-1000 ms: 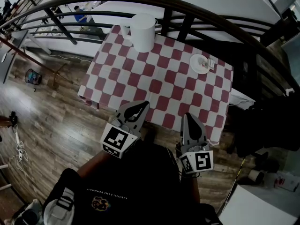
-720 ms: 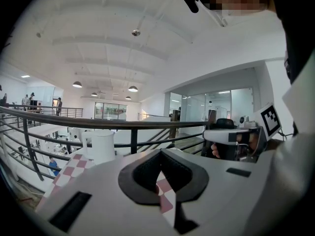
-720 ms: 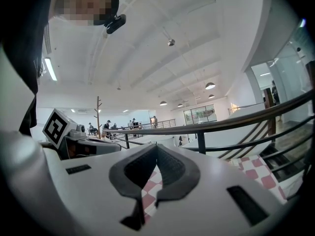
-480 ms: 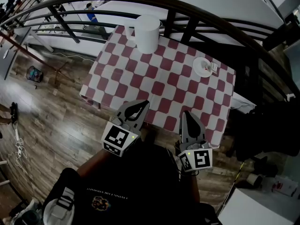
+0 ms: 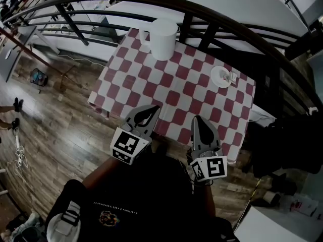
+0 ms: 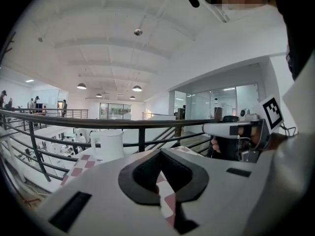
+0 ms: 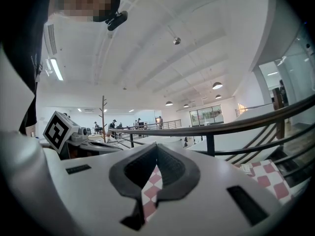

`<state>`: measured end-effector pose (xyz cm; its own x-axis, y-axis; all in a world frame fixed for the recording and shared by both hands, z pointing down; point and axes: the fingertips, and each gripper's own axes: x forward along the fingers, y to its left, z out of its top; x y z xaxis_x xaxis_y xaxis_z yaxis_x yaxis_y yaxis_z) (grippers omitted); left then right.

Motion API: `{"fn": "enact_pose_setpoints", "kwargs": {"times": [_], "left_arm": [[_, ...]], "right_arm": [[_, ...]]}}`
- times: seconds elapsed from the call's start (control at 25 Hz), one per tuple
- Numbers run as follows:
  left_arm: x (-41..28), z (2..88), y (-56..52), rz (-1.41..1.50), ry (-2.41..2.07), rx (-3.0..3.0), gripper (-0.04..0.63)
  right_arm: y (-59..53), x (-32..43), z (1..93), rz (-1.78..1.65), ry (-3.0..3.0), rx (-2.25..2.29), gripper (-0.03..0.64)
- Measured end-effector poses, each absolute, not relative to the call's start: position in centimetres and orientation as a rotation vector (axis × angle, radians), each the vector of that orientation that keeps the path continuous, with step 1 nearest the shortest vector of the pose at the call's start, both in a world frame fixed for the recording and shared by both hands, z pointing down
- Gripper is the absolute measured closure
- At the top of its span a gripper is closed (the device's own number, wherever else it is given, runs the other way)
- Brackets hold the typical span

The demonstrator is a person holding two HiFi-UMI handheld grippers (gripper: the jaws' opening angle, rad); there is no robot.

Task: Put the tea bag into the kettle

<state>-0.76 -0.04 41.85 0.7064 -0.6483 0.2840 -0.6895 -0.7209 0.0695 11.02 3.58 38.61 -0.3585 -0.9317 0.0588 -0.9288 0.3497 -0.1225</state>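
Note:
A white kettle (image 5: 164,38) stands at the far edge of a table with a red-and-white checked cloth (image 5: 171,87); it also shows in the left gripper view as the kettle (image 6: 109,145) beyond the jaws. A small white saucer (image 5: 221,76) with a tea bag (image 5: 231,77) at its edge sits at the far right of the table. My left gripper (image 5: 153,108) and right gripper (image 5: 196,119) hover side by side over the table's near edge, both shut and empty. The left gripper's (image 6: 160,152) jaw tips meet, and so do the right gripper's (image 7: 157,146).
A dark curved metal railing (image 5: 227,24) runs just behind the table, close to the kettle. Wooden floor (image 5: 60,120) lies to the left. Dark bags (image 5: 282,145) stand on the floor at the table's right.
Both grippers have edged forward toward the table's near edge, and the table now sits a little lower and to the right in view. The jaws stay shut.

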Motion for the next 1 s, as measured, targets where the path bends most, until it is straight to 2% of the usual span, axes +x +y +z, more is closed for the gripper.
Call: {"fn": "enact_pose_setpoints", "kwargs": {"times": [1.0], "left_arm": [[-5.4,43.3,-8.0,0.391,-1.254,2.745,0.597]], "right_arm": [[-6.6,6.0,38.9,-0.056,2.684,-1.636,0.603]]}}
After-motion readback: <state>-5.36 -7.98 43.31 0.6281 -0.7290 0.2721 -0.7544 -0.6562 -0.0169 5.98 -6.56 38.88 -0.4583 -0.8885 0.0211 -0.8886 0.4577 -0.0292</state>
